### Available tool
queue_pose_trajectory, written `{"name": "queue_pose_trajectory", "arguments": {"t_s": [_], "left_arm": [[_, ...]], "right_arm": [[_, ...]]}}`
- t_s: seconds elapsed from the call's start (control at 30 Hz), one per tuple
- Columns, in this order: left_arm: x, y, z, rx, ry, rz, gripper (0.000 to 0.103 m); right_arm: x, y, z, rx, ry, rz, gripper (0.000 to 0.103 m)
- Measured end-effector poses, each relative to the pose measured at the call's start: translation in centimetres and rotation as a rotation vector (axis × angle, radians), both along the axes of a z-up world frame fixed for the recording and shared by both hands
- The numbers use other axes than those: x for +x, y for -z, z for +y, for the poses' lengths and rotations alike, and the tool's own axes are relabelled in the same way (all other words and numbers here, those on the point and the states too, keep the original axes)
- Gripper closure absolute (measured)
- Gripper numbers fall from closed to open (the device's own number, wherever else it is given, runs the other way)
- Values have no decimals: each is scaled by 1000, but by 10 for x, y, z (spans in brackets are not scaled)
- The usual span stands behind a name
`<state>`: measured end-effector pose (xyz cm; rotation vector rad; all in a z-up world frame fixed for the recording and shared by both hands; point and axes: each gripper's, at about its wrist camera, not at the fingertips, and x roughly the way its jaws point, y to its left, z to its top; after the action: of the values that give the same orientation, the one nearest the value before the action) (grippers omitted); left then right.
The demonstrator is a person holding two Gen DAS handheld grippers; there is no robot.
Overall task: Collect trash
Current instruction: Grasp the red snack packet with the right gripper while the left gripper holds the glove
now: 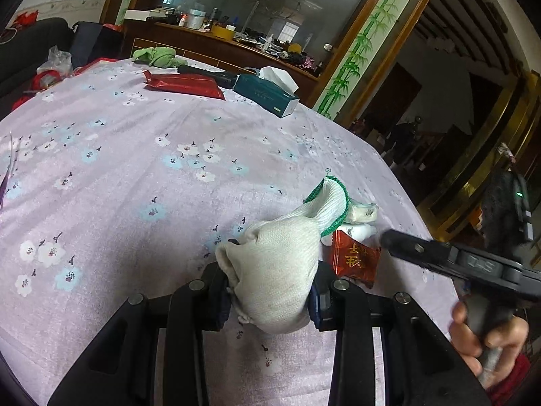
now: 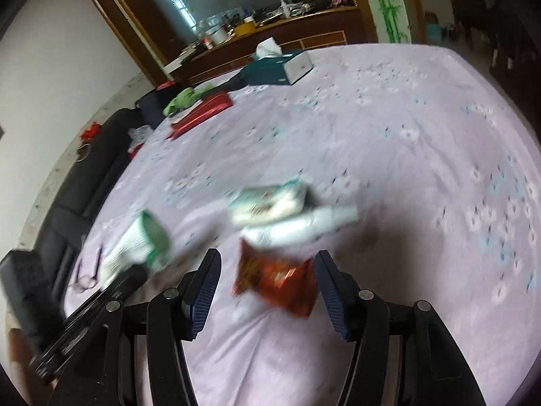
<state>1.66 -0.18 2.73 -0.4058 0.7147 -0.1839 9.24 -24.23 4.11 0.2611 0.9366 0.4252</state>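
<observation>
White knitted cloth, a glove (image 1: 274,277) with a green cuff, is clamped between the fingers of the left gripper (image 1: 270,299) at the near edge of the bench (image 1: 135,176), which wears a lilac flowered cloth. So one piece is in hand, but no bin or bag for trash shows in either view, and nothing can be counted as put away yet.

Just right of the glove lie three more loose items, close together: a red snack wrapper (image 2: 274,279), a white tube or bottle (image 2: 301,225) beyond it, and a pale packet (image 2: 267,203) farther still. The right gripper (image 2: 267,291) hangs over the wrapper with its fingers apart, one on each side of it and closed on nothing; the right wrist view is blurred, so whether they touch it cannot be told.

Far across the bench sit a long red packet (image 1: 184,84), a green rag (image 1: 157,57) and a teal tissue box (image 1: 267,94); whether these count as trash is unclear. By this showing the job is at an early stage, most pieces uncollected.
</observation>
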Motion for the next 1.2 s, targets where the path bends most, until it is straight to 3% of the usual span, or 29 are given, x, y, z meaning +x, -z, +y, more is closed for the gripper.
{"name": "queue_pose_trajectory", "arguments": {"t_s": [0.2,0.33,0.5,0.7,0.77,0.87,1.2], "left_arm": [[0,1,1,-13,4,2,69],[1,2,2,-26,7,9,69],[1,1,1,-21,13,3,69],[1,3,4,-30,2,8,69],[1,3,5,-34,1,11,69],[2,4,5,-35,2,13,69],[-1,0,0,-3,3,-2,69]], "right_arm": [[19,19,7,25,-30,72,41],[-1,18,11,70,-108,95,42],[-16,18,27,45,-188,89,42],[-9,27,38,15,-166,63,46],[-11,30,44,0,-181,63,62],[-23,28,46,-36,-177,26,68],[-83,1,13,-85,-9,-113,70]]}}
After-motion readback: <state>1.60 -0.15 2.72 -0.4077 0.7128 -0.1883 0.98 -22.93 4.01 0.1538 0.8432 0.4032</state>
